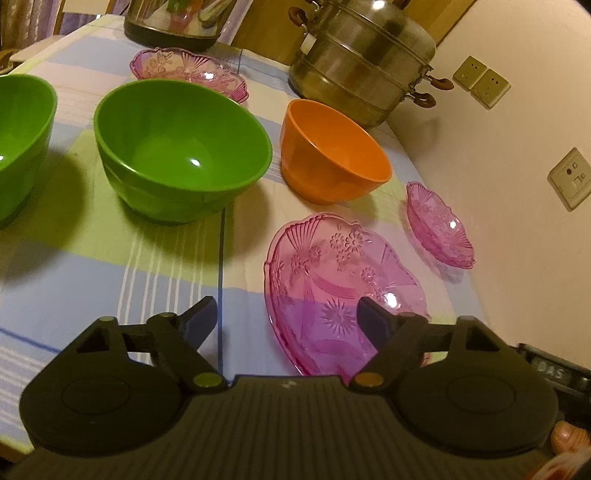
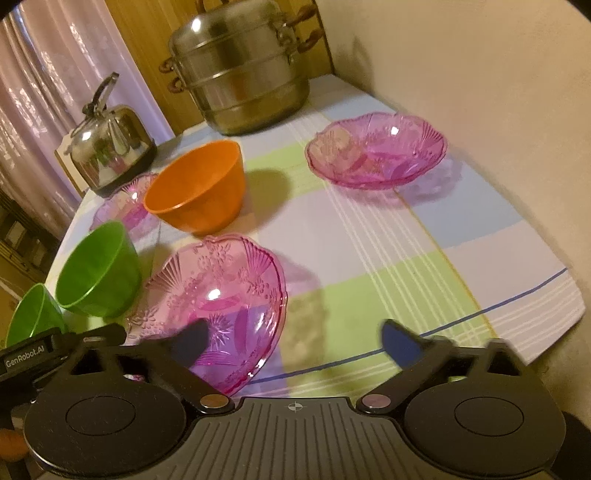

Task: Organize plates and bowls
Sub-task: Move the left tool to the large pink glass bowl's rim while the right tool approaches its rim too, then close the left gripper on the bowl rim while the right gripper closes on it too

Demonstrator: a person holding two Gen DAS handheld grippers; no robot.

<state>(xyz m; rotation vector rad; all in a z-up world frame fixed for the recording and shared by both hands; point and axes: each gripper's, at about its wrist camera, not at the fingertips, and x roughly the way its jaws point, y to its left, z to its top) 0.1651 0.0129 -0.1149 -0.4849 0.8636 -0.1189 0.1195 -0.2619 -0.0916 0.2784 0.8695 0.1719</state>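
Note:
A large pink glass plate [image 1: 332,273] [image 2: 221,291] lies on the tablecloth right in front of both grippers. My left gripper [image 1: 286,315] is open; one finger [image 1: 373,321] hangs over the plate and the other is outside its rim. My right gripper [image 2: 295,338] is open too, one finger [image 2: 190,338] over the same plate from the opposite side. Neither pad presses on the plate. Behind it stand a green bowl [image 1: 181,147] [image 2: 99,269], a second green bowl [image 1: 18,140] [image 2: 33,317] and an orange bowl [image 1: 332,151] [image 2: 195,184]. Two smaller pink dishes [image 1: 439,225] [image 1: 188,70] lie further off.
A steel steamer pot [image 1: 362,62] [image 2: 240,77] and a shiny kettle [image 1: 173,22] [image 2: 107,144] stand at the table's far end. A wall with sockets [image 1: 569,177] borders one side. Checked tablecloth [image 2: 461,258] lies bare by the near edge.

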